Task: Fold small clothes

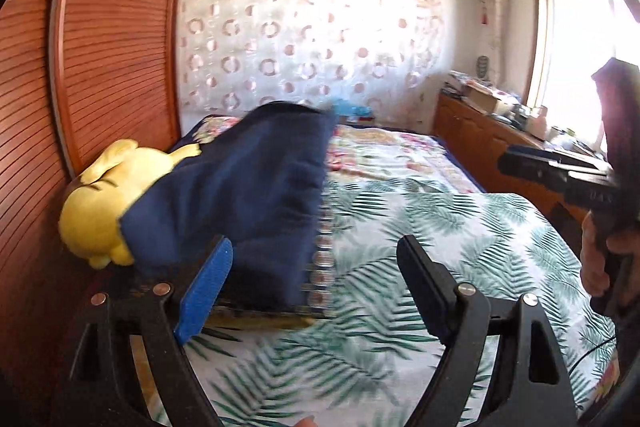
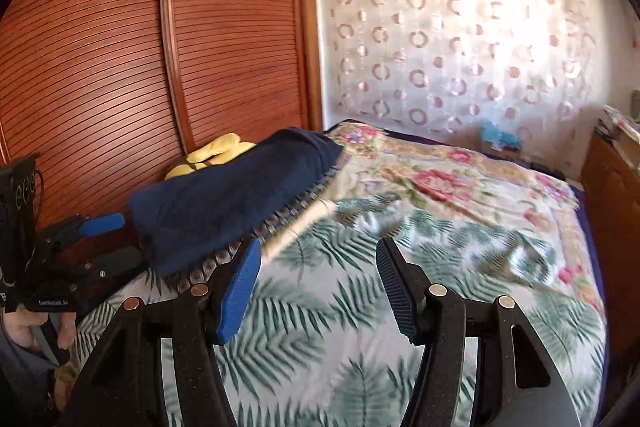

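garment on bed, plush toy behind it

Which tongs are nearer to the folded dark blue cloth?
Left. The left tongs sit open right beside the folded dark blue cloth; the right tongs, also open, are farther off over the leaf-print sheet.

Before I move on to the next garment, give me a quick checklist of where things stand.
1. Left gripper empty: ok, jaws apart, nothing between them.
2. Right gripper empty: ok, jaws apart, only the bedspread below.
3. Folded navy garment set aside: ok, it lies at the bed's edge by the wardrobe, against the yellow plush toy.
4. Fold neat: cannot tell, motion blur.
5. Next garment in sight: not ok, none visible on the bed.
6. Grippers apart from each other: ok.
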The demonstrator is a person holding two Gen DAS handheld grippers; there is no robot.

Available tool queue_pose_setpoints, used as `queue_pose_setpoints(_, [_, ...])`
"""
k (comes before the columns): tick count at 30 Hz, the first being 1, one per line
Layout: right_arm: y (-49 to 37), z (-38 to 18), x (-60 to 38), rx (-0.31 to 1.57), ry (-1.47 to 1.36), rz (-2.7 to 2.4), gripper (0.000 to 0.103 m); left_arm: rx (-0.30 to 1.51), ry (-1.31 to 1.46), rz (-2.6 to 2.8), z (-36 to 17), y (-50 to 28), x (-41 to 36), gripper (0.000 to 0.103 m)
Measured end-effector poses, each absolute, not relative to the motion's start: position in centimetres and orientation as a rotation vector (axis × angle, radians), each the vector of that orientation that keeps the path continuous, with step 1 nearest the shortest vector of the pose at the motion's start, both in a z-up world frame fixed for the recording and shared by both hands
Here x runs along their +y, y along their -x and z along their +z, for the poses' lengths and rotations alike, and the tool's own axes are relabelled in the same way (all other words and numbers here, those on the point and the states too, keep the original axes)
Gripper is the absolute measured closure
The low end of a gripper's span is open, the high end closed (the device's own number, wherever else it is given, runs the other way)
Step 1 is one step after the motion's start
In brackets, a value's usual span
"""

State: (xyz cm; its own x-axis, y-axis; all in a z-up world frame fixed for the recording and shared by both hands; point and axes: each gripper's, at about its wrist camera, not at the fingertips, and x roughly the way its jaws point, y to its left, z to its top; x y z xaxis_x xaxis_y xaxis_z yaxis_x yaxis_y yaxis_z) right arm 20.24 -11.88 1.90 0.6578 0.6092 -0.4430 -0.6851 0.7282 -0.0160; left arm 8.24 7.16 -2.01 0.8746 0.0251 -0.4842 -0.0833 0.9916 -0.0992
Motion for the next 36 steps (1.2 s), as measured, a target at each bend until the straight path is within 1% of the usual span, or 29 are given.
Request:
queue_pose_setpoints(9, [-12.1,2.7,-17.4,0.396,0.140,0.596,0.040,0.477,0.083,-0.058,0.0,-6.8,0.8,0.018])
queue_pose_setpoints(10, [-11.2,2.8,-17.9,0.388,0.133,0.579,0.037,0.473,0.078,-0.061,0.2,-6.6,0.4,0.018])
queue_pose_setpoints(12, [-9.5,3.1,-18.3,0.370,0.117,0.560,0.021,0.459,0.060,-0.066,1.0,-5.9,-0.5,0.018])
queue_pose_setpoints(14, [-8.0,3.7,-18.9,0.353,0.099,0.537,0.015,0.443,0.046,-0.069,1.7,-5.2,-1.4,0.018])
queue_pose_setpoints(15, [-7.2,3.5,-19.1,0.348,0.094,0.530,0.013,0.437,0.045,-0.074,2.0,-5.0,-1.7,0.018])
queue_pose_setpoints(21, [-3.1,3.5,-20.8,0.283,0.030,0.474,0.013,0.400,0.024,-0.053,3.8,-3.8,-3.7,0.018])
queue_pose_setpoints(26, [-1.1,2.9,-20.8,0.264,0.015,0.424,0.013,0.397,0.032,-0.058,4.4,-3.3,-4.5,0.018])
queue_pose_setpoints(30, [-0.6,2.0,-19.9,0.268,0.020,0.399,0.013,0.392,0.029,-0.057,4.3,-3.2,-4.9,0.018])
queue_pose_setpoints(36, [-0.4,2.2,-19.2,0.276,0.017,0.396,0.013,0.388,0.027,-0.042,4.3,-3.0,-5.0,0.018])
